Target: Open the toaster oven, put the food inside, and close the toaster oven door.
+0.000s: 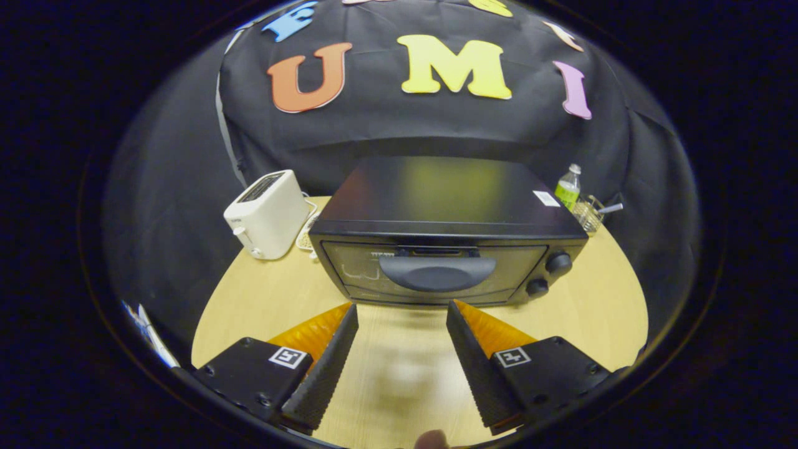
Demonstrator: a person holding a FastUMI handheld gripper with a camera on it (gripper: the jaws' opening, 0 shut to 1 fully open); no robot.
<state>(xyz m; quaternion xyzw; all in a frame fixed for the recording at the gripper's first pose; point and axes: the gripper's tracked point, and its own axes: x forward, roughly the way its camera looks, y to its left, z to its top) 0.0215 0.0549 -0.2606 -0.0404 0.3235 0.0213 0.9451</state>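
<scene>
A black toaster oven (446, 231) stands on the wooden table (586, 312), its glass door shut. A wide dark handle (437, 272) runs across the top of the door, and two knobs (558, 263) sit at the door's right. My gripper (402, 312) is open above the table, with nothing between its fingers. Its fingertips (346, 318) are just short of the oven's front, below the handle.
A white slot toaster (267, 214) stands left of the oven. Behind the oven's right corner are a small green-labelled bottle (568, 188) and a wire basket (589, 214). Bare tabletop lies under and between my fingers.
</scene>
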